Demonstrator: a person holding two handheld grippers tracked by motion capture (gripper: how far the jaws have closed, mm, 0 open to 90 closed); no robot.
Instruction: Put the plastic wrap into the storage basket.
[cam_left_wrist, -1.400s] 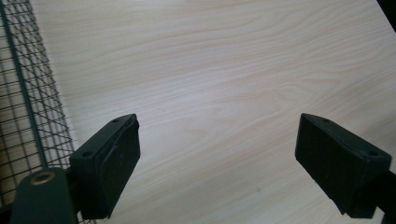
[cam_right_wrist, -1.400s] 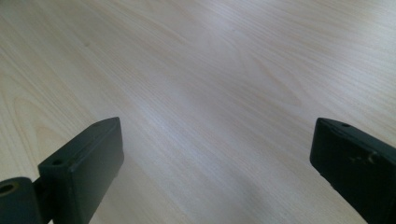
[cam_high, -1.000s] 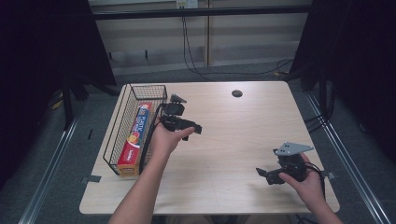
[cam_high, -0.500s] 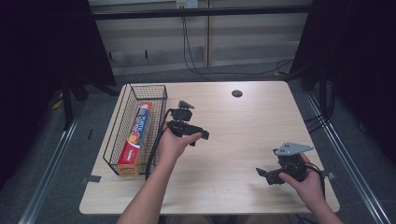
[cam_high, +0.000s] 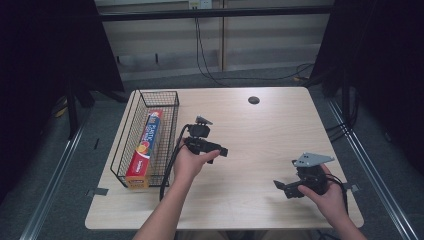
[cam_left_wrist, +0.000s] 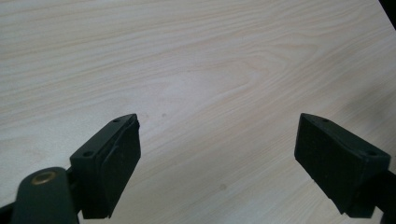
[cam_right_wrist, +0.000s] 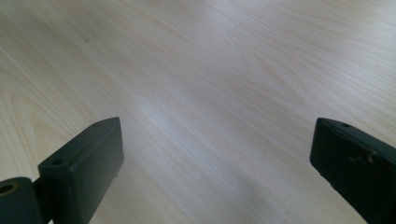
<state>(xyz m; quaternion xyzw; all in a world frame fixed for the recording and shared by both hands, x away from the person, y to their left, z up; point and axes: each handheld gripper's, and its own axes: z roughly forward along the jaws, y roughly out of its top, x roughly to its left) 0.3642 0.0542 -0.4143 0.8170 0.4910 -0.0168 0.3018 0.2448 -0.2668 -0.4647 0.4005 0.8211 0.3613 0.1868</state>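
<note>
Keep left gripper (cam_high: 220, 151), spread and empty just right of wire basket (cam_high: 125, 136) holding foil box (cam_high: 145, 149) at left, clear of wires; rest right gripper (cam_high: 280, 186), also spread and empty, near right.

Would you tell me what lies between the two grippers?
Only bare table: in the high view nothing sits between the left gripper and the right gripper.

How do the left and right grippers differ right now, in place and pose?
The left gripper sits mid-table beside the wire basket; the right gripper sits near the table's front right corner. The left points toward the table's right, the right points left. Both are open, empty, over bare wood.
</note>
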